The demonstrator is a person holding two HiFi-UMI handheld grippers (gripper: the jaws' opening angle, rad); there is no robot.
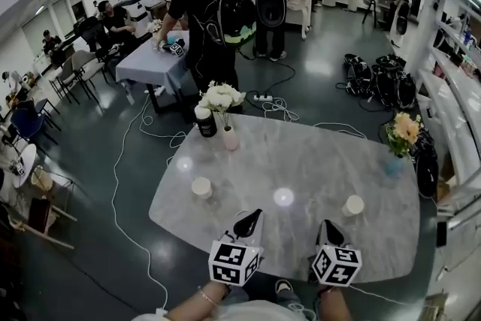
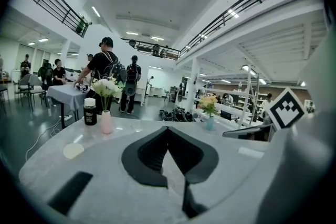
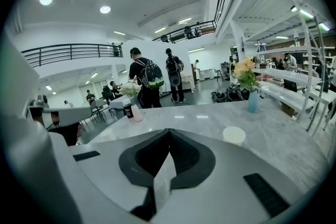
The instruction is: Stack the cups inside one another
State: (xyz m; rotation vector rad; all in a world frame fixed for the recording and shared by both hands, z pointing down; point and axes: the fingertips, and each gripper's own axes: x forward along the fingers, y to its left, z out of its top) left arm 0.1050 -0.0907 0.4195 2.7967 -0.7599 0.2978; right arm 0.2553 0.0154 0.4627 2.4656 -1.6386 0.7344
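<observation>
Grey stone-look table [image 1: 301, 154] is carrying everything. Its middle is lying bare, and that is leaving room for the stacking.

The left gripper [image 1: 253, 216] and the right gripper [image 1: 328, 225] are hovering side by side over the near edge of the table, both pointing toward the far edge. Each one's jaws are pressing together with nothing between them. I am guessing they are hanging here because no cup is taken yet. The jaws are going to need to spread before they can take one.

A pink vase [image 1: 229, 137] with white flowers and a dark bottle [image 1: 204, 122] are standing just beside each other at the far left corner. A blue vase [image 1: 394, 164] with yellow flowers is standing by the far right corner. They are keeping away from the middle, so they are probably not getting in the way.

The 2 cups are the smallest things here. The left cup [image 1: 201, 187] is sitting near the left edge and the right cup [image 1: 353, 204] near the right edge, well apart and not stacked. I cannot tell which way up they are. Each cup is sitting on the side of 1 gripper, so each gripper is looking well placed to go for the cup nearest to it.
</observation>
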